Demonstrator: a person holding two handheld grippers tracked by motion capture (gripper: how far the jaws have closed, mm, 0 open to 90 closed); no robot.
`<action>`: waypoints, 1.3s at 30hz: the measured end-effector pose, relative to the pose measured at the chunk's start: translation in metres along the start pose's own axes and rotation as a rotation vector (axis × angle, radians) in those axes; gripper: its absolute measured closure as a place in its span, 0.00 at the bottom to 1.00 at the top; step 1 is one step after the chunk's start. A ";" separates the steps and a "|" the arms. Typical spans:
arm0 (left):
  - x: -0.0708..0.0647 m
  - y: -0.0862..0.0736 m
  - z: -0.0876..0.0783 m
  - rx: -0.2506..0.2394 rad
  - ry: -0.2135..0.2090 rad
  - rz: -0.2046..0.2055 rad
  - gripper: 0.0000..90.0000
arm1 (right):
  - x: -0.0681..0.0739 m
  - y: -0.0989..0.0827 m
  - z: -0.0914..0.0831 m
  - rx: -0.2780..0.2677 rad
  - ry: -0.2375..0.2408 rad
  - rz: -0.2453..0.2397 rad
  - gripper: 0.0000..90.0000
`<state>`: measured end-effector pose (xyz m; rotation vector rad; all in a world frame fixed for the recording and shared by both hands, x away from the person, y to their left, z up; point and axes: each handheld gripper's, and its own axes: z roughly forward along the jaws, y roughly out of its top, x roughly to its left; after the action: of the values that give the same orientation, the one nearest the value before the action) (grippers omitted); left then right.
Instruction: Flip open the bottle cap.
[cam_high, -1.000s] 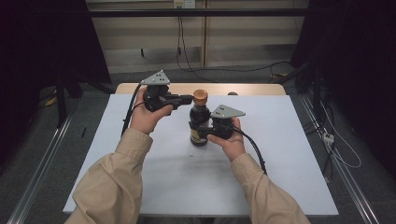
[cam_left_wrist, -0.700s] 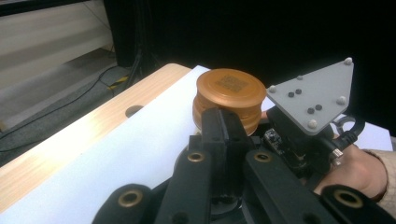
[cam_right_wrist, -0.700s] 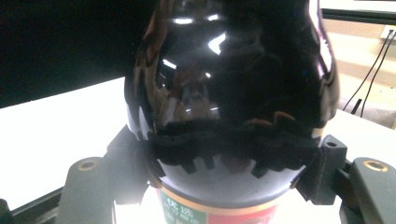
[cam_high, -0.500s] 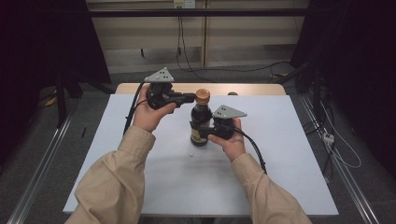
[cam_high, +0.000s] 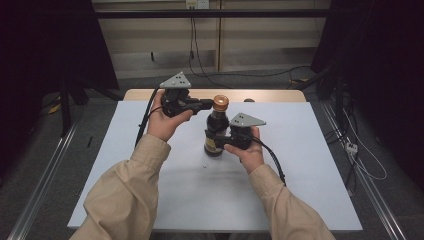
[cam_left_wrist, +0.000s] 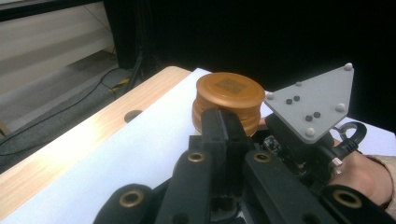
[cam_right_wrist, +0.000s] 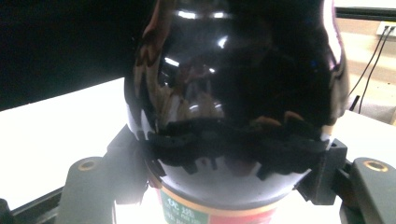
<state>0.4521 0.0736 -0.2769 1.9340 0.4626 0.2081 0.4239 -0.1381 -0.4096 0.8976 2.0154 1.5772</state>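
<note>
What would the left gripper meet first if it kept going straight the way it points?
The left gripper, jaws shut, points at the orange cap of the dark bottle. It would meet that cap first; it looks almost touching already.

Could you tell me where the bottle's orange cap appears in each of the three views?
High view: the orange cap sits just above centre, on the dark bottle.
Left gripper view: the cap is upper centre, just beyond the left gripper jaws.
Right gripper view: the cap is out of frame; the bottle's dark body is close up.
Shared landmark: the bottle itself.
</note>
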 end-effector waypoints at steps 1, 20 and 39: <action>0.001 0.001 -0.003 -0.070 -0.030 -0.027 1.00 | 0.000 0.000 0.000 -0.001 0.001 -0.001 0.35; -0.003 0.017 -0.024 0.008 0.030 0.028 1.00 | 0.006 0.001 0.007 0.013 0.009 -0.027 0.35; 0.004 -0.005 -0.014 0.080 0.000 -0.009 1.00 | 0.006 0.000 0.007 0.012 0.006 -0.030 0.35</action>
<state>0.4499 0.0893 -0.2763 2.0100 0.4861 0.1864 0.4241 -0.1290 -0.4107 0.8641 2.0351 1.5552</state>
